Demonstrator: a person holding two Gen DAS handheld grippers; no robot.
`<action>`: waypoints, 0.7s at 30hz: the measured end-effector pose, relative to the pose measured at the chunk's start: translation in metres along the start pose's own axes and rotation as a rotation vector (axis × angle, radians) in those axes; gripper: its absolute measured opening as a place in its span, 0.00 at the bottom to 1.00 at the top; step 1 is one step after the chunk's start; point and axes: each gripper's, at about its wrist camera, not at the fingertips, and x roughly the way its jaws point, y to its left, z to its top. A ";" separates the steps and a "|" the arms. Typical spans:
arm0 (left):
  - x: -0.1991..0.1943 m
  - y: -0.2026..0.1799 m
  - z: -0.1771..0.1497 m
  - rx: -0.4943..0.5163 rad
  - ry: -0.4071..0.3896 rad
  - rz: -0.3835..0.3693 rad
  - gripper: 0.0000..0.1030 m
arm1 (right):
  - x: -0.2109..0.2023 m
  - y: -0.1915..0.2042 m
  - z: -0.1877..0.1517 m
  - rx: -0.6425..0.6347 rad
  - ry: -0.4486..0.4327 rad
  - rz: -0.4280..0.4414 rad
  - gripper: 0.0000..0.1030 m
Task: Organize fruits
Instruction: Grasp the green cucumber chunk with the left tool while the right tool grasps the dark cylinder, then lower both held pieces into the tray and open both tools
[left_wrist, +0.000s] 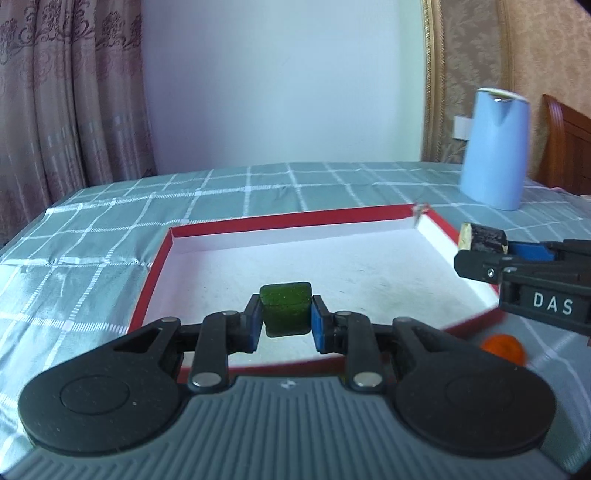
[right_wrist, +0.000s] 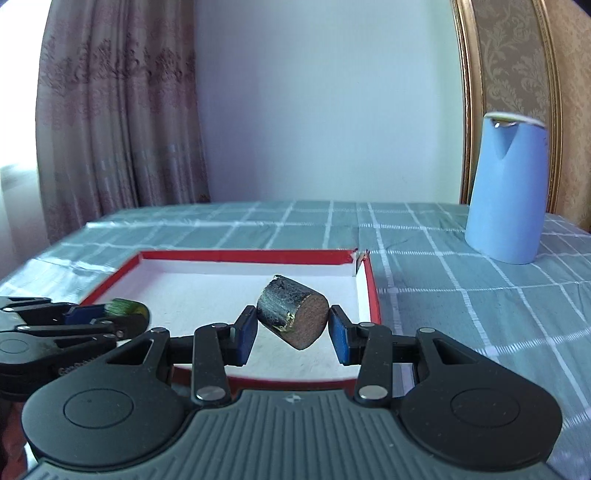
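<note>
Left claw grips a green fruit piece; right claw pinches a dark cylinder piece crookedly above the red-rimmed tray, six o'clock edge. It may slip out.

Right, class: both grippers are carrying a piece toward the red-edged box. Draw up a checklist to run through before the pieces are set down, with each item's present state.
1. Left gripper clamped on the green piece: ok.
2. Right gripper clamped on the dark cylinder: ok, though it sits tilted.
3. Box floor bare under both pieces: ok.
4. The two grippers apart from each other: ok.
5. Blue jug stands outside the box, out of the way: ok.
6. Orange piece on the cloth outside the box: not ok, not yet sorted.
</note>
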 end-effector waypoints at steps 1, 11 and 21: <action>0.006 0.002 0.003 -0.008 0.008 0.007 0.24 | 0.008 0.000 0.002 -0.002 0.014 -0.010 0.40; 0.046 0.019 0.015 -0.058 0.076 0.057 0.24 | 0.068 0.004 0.006 -0.035 0.135 -0.076 0.40; 0.062 0.027 0.015 -0.069 0.115 0.118 0.29 | 0.084 0.002 0.009 -0.018 0.190 -0.070 0.40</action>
